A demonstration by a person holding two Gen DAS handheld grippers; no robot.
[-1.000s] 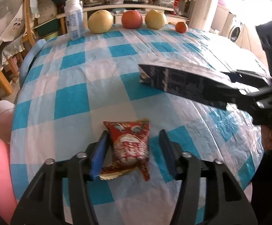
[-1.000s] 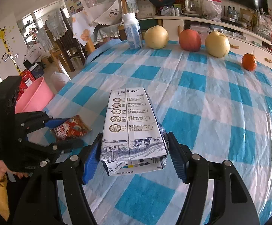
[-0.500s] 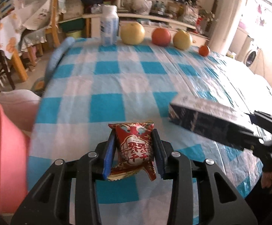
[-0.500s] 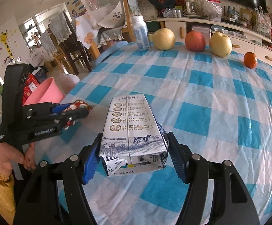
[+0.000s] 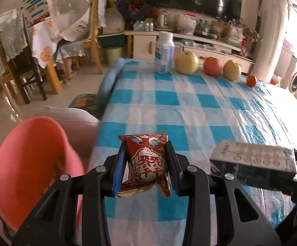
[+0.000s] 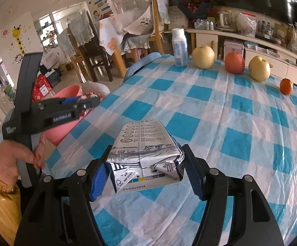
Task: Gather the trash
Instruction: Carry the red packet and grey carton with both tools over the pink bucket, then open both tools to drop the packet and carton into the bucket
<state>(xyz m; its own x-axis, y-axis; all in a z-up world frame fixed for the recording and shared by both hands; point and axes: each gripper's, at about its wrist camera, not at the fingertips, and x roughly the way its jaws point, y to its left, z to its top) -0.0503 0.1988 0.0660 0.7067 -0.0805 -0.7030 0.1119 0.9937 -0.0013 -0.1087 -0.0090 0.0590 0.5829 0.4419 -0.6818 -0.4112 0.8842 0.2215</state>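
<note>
My left gripper (image 5: 146,164) is shut on a red snack packet (image 5: 146,160) and holds it in the air over the table's left edge. A pink bin (image 5: 29,164) stands on the floor just to its lower left. My right gripper (image 6: 146,168) is shut on a flattened milk carton (image 6: 144,153) and holds it above the checked tablecloth (image 6: 230,112). The carton also shows at the right of the left wrist view (image 5: 253,164). The left gripper (image 6: 91,104) with the packet (image 6: 86,98) shows above the bin (image 6: 66,94) in the right wrist view.
A white bottle (image 5: 164,51), two pears (image 5: 186,62), a red apple (image 5: 212,66) and a small orange (image 5: 252,81) line the table's far edge. Chairs (image 5: 25,61) stand on the floor at the left. A blue chair back (image 5: 109,78) touches the table's left edge.
My left gripper shut on the snack packet, lifted it and moved left toward the pink bin. My right gripper kept hold of the carton and shifted left with it.
</note>
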